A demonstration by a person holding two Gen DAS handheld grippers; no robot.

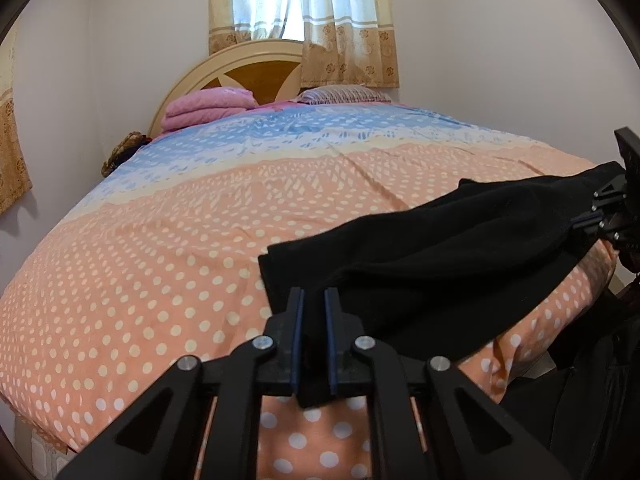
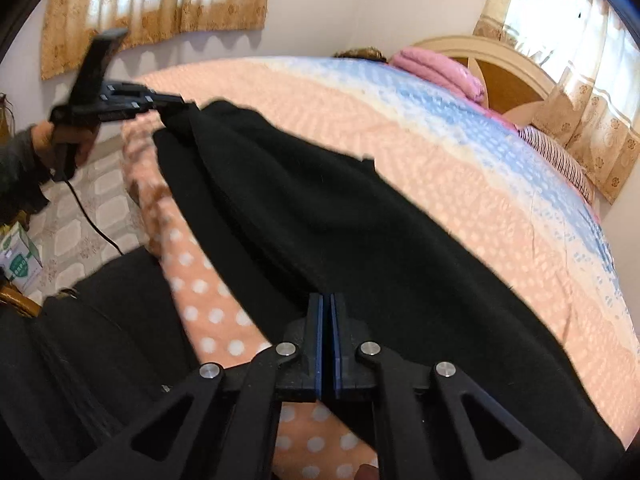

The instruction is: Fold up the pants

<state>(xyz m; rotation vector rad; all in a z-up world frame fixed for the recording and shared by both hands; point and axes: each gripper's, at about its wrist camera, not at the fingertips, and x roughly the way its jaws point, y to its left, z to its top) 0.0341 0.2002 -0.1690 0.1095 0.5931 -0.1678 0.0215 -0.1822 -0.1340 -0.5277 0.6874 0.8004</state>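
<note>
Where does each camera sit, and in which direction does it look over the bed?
Left wrist view: sits on the left gripper at the foot edge, looks up the bed toward the headboard and window; its fingers clamp the black pants.
Right wrist view: sits on the right gripper, looks along the foot edge and across the bed; a hand holds the other gripper.
Shared: pants, bed, pink blanket, each other's gripper.

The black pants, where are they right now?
The black pants lie along the near edge of the bed, on its dotted peach cover, pinched between the left gripper and the right gripper.
</note>
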